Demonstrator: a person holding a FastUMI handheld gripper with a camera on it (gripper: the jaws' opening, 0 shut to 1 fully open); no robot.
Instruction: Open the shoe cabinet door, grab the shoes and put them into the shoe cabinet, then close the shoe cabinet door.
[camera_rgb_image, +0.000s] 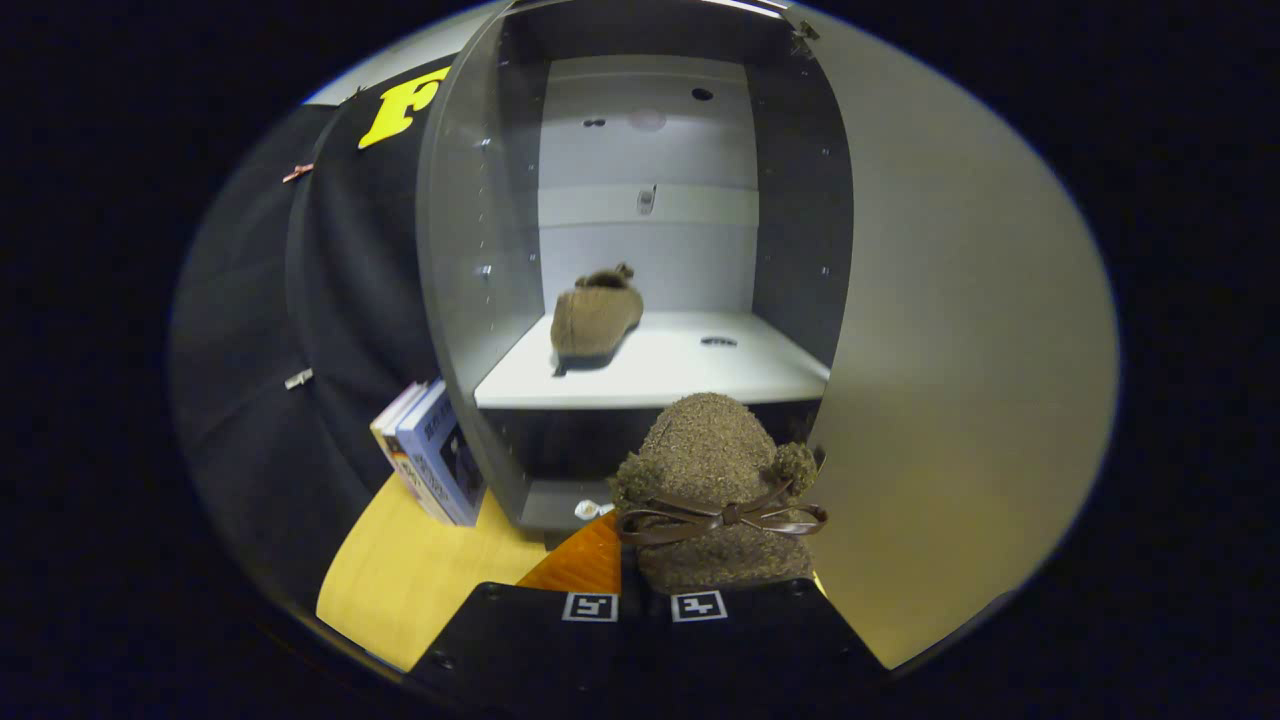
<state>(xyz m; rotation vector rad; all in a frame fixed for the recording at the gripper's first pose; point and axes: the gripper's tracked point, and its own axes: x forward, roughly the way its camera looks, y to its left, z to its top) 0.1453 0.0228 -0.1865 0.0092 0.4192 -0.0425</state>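
Before cabinet (640, 365), gripper (645, 605) seemingly pinches shoe (715, 470).

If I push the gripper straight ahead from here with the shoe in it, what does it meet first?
Probably the front edge of the cabinet shelf. The gripper is shut on the brown shoe, whose toe sits about level with that edge. Depth is hard to judge.

A white shelf (690, 372) sits inside the open cabinet (470, 250), in the middle of the picture. One brown shoe (594, 318) lies on its left part. Lower left, the yellow wooden floor (420, 570) carries the cabinet and a few books (432, 462) leaning just beside its left wall.
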